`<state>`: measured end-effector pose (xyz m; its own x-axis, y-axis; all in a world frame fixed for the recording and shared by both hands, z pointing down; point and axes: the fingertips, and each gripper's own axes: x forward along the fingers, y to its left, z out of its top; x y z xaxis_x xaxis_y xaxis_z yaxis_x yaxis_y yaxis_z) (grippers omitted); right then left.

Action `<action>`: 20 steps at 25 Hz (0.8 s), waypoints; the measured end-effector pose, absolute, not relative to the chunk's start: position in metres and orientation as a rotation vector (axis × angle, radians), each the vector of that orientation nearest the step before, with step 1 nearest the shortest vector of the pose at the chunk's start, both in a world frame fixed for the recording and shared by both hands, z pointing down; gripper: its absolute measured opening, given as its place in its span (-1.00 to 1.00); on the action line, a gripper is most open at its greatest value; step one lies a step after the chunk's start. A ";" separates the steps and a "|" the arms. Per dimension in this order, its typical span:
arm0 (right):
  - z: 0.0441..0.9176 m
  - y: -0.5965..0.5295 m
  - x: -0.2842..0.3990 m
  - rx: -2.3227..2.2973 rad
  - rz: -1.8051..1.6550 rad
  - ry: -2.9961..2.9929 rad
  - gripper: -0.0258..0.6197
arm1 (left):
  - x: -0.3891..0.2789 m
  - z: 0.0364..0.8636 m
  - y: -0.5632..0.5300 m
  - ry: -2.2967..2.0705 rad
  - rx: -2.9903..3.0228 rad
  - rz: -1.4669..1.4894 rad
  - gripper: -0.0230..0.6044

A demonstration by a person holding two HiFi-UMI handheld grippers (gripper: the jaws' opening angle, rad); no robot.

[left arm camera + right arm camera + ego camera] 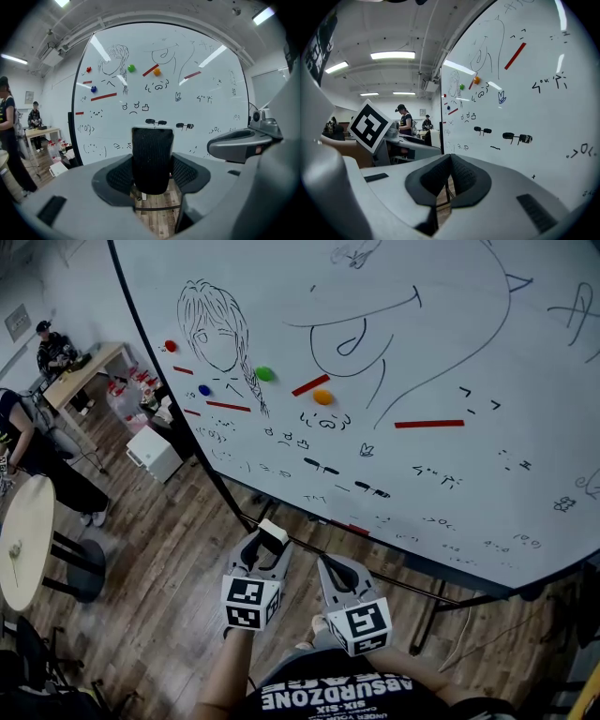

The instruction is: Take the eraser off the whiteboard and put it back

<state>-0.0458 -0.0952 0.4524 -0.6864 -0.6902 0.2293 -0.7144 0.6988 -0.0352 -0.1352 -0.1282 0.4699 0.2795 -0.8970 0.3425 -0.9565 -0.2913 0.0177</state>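
Whiteboard (412, 352) fills the head view from ten o'clock round to four, tilted across the frame and covered in black marker doodles: a long-haired head at eleven o'clock, a big curved figure at one, and rows of small faces lower down. Wooden floor (169, 559) takes up the lower left, from seven to nine o'clock. On it a round pale table (23, 540) sits at eight o'clock, a long table (80, 371) at ten with a seated person (56, 348) behind it, and a white box (155, 451) lies near the foot of the board.

At six o'clock the two grippers point toward the board's lower edge, side by side. The left gripper (263, 554) has its jaws spread wide and clamped on the eraser (151, 159). In the left gripper view the dark felt block stands upright between the two pads, filling the gap, with the board behind it. In the head view the eraser's pale top shows at the jaw tips, over the floor and short of the board's frame. The right gripper (330, 568), just beside the left at its three o'clock, has its jaws pressed together with nothing between them.

Red strips (429, 424) lie scattered on the board. Round magnets sit among the drawings: green (264, 374), orange (322, 397), blue (204, 390) and red (170, 346).
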 end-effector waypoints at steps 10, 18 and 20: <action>0.451 -0.118 -0.026 1.217 0.185 -2.681 -0.92 | -0.110 0.468 -0.161 -1.652 2.403 0.419 -0.14; 0.449 -0.136 -0.013 1.275 0.179 -2.666 -0.92 | -0.089 0.466 -0.188 -1.615 2.465 0.439 -0.14; 0.448 -0.140 -0.010 1.286 0.179 -2.663 -0.92 | -0.083 0.465 -0.193 -1.607 2.479 0.443 -0.14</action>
